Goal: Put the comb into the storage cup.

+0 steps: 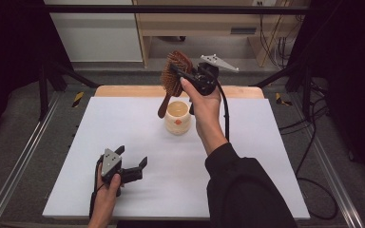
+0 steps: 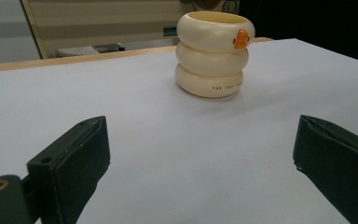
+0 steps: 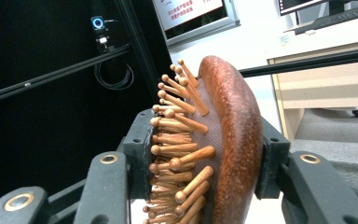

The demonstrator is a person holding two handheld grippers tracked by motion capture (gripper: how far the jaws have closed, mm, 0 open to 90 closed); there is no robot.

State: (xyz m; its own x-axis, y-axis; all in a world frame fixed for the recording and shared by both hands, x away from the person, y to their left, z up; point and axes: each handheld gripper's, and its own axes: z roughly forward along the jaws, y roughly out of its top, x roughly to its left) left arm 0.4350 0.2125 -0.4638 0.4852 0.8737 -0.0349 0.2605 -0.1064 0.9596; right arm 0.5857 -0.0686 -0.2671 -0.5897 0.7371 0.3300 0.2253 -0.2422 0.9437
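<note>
My right gripper [image 1: 179, 71] is raised above the far side of the table, shut on the head of a brown wooden hairbrush [image 1: 172, 80]. The brush's handle hangs down toward a cream ringed cup [image 1: 177, 118] on the white mat [image 1: 123, 123]. In the right gripper view the hairbrush [image 3: 223, 140] sits clamped between the jaws, bristles to the left. My left gripper [image 1: 133, 164] rests low near the mat's front left, open and empty. In the left gripper view the cup [image 2: 213, 53], with an orange mark, stands ahead of the wide-apart fingers [image 2: 74, 163].
The mat covers a wooden table [image 1: 123, 90] inside a black frame. A wooden shelf unit [image 1: 195, 28] and cables [image 1: 313, 142] lie beyond and to the right. A dark sleeve [image 1: 247, 190] reaches in from the bottom.
</note>
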